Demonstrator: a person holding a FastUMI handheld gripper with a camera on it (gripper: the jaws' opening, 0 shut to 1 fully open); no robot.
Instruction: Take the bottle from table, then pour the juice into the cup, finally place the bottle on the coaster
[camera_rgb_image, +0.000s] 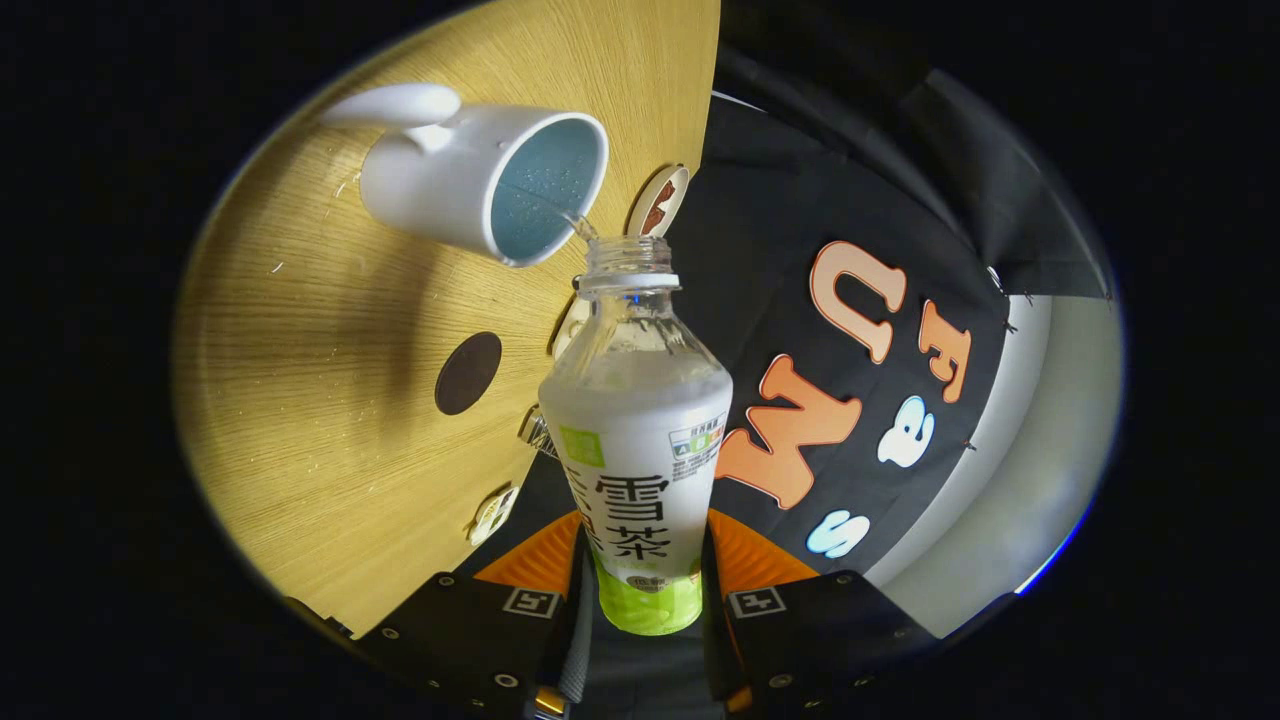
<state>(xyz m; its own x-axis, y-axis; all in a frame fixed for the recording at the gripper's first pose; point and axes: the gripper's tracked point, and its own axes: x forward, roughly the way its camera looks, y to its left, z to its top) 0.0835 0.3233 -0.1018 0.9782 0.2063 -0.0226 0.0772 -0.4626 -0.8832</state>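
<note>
Your gripper (645, 560) fingers clamp the tea bottle (640, 440) between them (uncapped), its mouth beside the white mug's (470, 185) rim.

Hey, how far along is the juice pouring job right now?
Done: the gripper has the bottle clamped between both fingers, off the table. In hand: bottle tipped, a thin stream entering the white cup. Left: setting the bottle on the dark round coaster.
</note>
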